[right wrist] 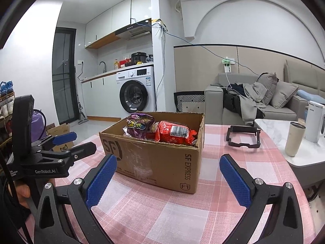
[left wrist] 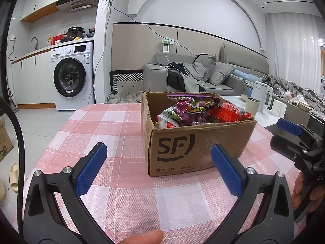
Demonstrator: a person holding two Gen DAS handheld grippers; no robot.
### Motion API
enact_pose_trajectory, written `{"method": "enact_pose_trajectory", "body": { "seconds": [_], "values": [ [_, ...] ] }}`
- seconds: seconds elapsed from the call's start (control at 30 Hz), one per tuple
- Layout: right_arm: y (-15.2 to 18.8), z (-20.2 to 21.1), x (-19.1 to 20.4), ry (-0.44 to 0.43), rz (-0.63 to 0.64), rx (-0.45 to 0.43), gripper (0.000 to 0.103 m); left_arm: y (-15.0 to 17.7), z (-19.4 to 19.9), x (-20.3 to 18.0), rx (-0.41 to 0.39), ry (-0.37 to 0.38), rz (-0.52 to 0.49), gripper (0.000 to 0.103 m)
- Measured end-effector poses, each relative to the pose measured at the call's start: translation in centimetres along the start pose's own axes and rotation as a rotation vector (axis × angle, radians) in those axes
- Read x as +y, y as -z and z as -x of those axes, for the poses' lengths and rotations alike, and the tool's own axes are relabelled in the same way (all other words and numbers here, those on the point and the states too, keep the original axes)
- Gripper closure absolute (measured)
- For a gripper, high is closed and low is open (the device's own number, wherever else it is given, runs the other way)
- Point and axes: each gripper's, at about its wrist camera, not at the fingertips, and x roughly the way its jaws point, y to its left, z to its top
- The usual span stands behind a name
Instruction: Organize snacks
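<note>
A brown cardboard box marked SF stands on the pink checked tablecloth. Inside lie snack packets: a purple bag, a red bag and a green-and-white packet. My left gripper is open just in front of the box, its blue pads wide apart and holding nothing. My right gripper is open too, facing the box's near corner. Each gripper shows in the other's view: the right gripper at the right edge, the left gripper at the left edge.
A black plastic frame lies on the cloth behind the box to the right. A white marble side table holds a cream tumbler and a white kettle. A sofa and washing machine stand beyond.
</note>
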Motion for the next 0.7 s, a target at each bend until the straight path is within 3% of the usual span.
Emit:
{"method": "enact_pose_trajectory", "body": {
  "seconds": [0.7],
  "values": [
    [0.21,-0.17,0.17,0.003,-0.003,0.009,0.0,0.09,-0.05,-0.39,0.001,0.0,-0.001,0.001]
  ]
}}
